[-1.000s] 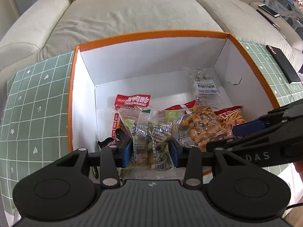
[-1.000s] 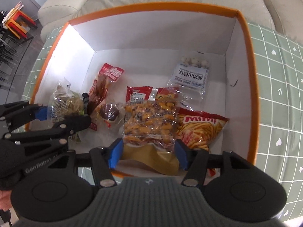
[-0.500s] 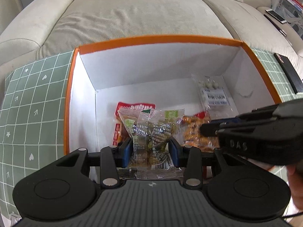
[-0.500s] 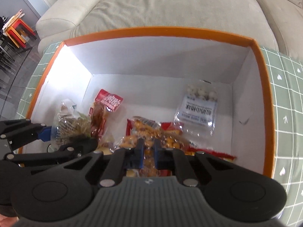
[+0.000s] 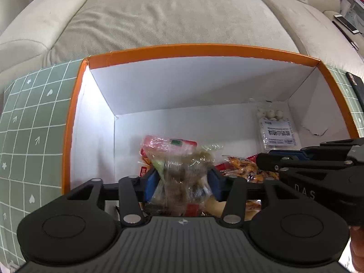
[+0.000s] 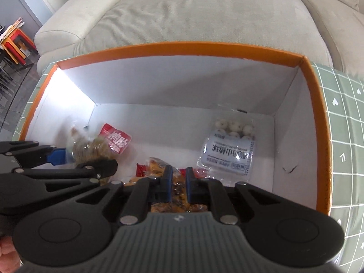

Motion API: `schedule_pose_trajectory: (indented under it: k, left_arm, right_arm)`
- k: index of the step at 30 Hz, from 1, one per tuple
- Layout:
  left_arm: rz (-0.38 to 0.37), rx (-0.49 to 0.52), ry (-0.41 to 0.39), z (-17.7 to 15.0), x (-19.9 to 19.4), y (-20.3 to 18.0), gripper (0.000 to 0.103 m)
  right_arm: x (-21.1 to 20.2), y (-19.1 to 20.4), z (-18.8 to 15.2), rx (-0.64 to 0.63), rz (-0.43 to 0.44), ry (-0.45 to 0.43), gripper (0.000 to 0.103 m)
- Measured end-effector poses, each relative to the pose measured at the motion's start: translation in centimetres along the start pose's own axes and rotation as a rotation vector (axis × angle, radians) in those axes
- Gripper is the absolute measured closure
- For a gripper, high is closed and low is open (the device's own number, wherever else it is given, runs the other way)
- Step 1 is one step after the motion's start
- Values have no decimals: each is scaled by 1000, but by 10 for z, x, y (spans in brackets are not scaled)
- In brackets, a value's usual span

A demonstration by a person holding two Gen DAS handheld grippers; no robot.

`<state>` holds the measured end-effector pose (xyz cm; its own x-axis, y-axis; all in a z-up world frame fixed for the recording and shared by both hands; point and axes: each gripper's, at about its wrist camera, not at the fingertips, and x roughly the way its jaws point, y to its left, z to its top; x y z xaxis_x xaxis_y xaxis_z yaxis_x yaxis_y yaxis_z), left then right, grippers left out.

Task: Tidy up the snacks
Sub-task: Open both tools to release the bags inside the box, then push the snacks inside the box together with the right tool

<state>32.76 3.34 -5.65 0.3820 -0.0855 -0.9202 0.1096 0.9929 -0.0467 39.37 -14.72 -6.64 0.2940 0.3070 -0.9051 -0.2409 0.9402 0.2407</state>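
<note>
Left gripper [image 5: 183,185] is clamped on a clear snack bag [image 5: 182,170], right gripper [image 6: 178,183] pinching the orange nut pack [image 6: 176,190] – both gripped for sorting, I'd guess. Farther ahead, a white ball-snack pouch [image 6: 228,150] lies inside the orange box [image 6: 182,47].

A clear packet of greenish-brown snacks [image 5: 184,177] is pinched upright near the box's [image 5: 195,49] left wall. An orange nut bag [image 6: 177,188] is gripped mid-box; a white-ball packet [image 6: 229,147] lies flat by the far right corner, a red pouch [image 6: 116,140] far left

A green grid-patterned tablecloth [image 5: 34,118] carries an orange-rimmed white box [image 5: 193,50] and a dark phone [image 5: 357,86].
</note>
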Motion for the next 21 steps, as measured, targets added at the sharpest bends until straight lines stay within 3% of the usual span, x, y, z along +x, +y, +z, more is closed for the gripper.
schedule_pose_trajectory:
  k: [2, 8, 15, 21]
  left_arm:
    - [-7, -2, -22, -1, -5, 0, 32]
    - [6, 0, -80, -2, -28, 0, 30]
    - [51, 4, -161, -19, -62, -2, 31]
    - [90, -6, -210, -42, -80, 1, 32]
  right_arm:
    - [-1, -1, 0, -2, -4, -3, 94]
    - [-16, -1, -7, -11, 10, -24, 90]
    - [-43, 9, -18, -31, 51, -9, 62]
    - [-40, 14, -31, 0, 93, 95, 45]
